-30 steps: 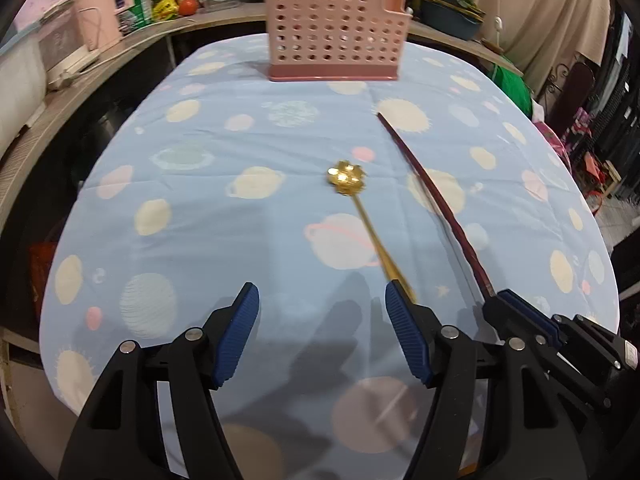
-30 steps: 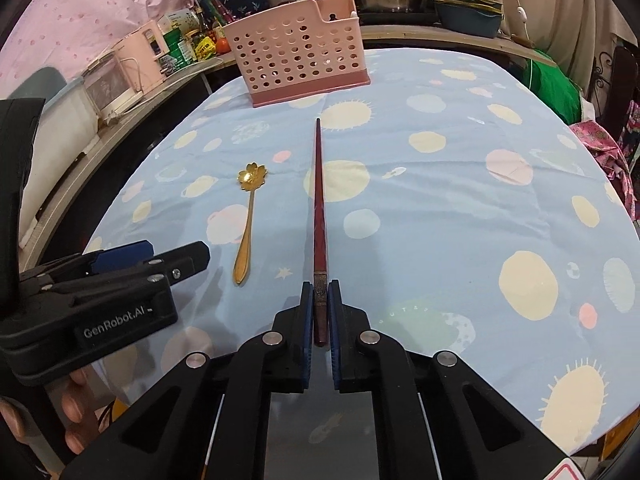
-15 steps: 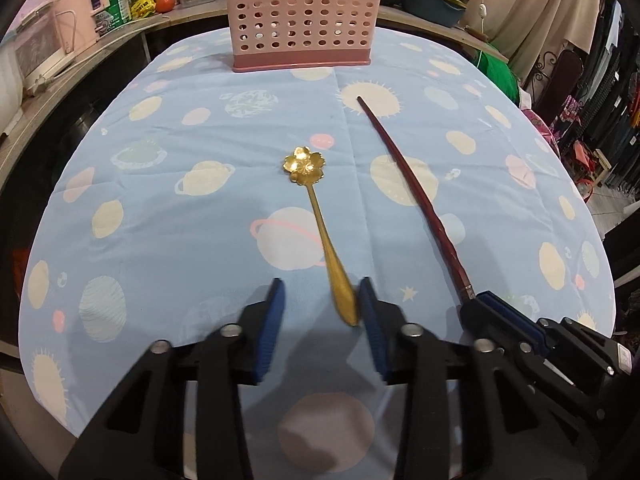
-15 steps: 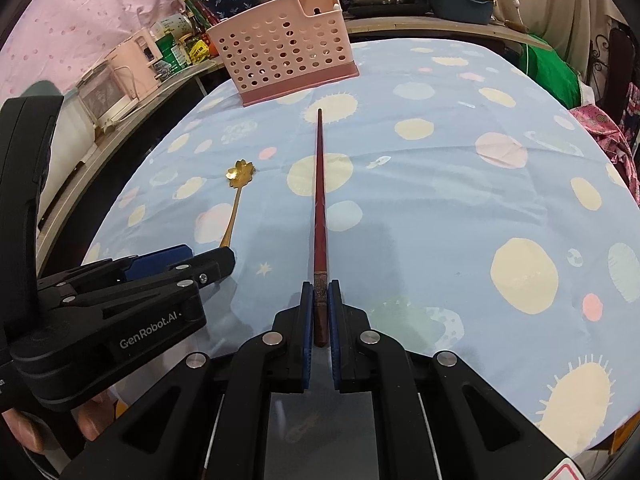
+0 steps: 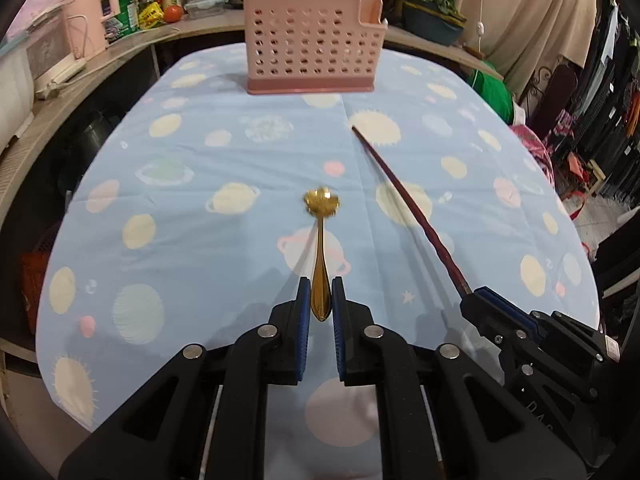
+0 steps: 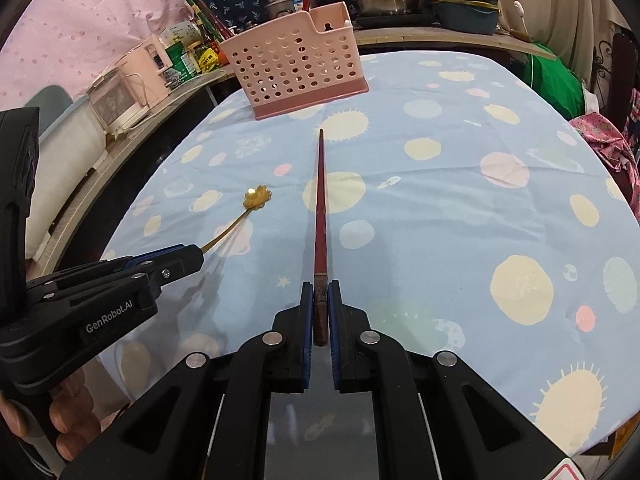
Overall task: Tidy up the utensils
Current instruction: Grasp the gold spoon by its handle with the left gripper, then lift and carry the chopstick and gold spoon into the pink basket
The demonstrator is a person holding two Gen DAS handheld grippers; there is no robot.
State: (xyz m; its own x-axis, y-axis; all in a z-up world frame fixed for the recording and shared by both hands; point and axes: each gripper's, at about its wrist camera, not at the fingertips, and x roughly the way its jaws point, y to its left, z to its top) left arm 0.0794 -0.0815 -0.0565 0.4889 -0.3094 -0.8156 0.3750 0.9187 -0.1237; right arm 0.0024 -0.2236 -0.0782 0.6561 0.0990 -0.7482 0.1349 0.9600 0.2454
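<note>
Blurring gold spoon [image 5: 321, 256] bowl, handle end pinched

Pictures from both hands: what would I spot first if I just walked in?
Probably the gold spoon with its flower-shaped bowl, its handle between the closing jaws of the left gripper, lifted a little off the blue planet tablecloth. Next to it, the right gripper pinches a long dark red chopstick that points toward the pink holed basket at the far end of the table.
</note>
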